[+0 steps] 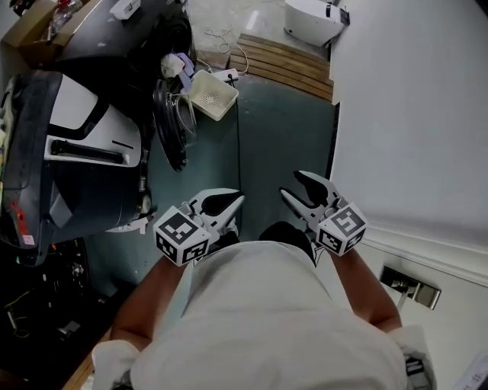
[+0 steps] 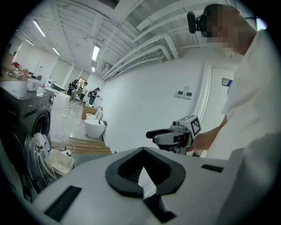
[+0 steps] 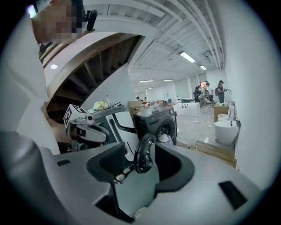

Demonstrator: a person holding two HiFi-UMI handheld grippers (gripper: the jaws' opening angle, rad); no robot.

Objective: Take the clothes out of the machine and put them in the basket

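Observation:
The dark grey washing machine [image 1: 114, 34] stands at the upper left with its round door [image 1: 171, 126] swung open. White and purple clothes [image 1: 177, 65] hang at its opening, and the white perforated basket [image 1: 212, 94] sits on the floor right beside them. Both grippers are held close to the person's body, well short of the machine. My left gripper [image 1: 239, 199] has its tips together, with nothing in it. My right gripper [image 1: 292, 185] is open and empty. In the right gripper view, the door [image 3: 144, 153] and the clothes [image 3: 166, 139] show beyond the open right gripper [image 3: 140, 149].
A black and white appliance [image 1: 76, 152] stands nearer on the left. A wooden pallet [image 1: 282, 65] and a white rounded unit [image 1: 314, 19] lie beyond the basket. A white wall [image 1: 412, 114] runs along the right. Green floor [image 1: 282, 129] stretches ahead. People [image 2: 83, 90] stand far off.

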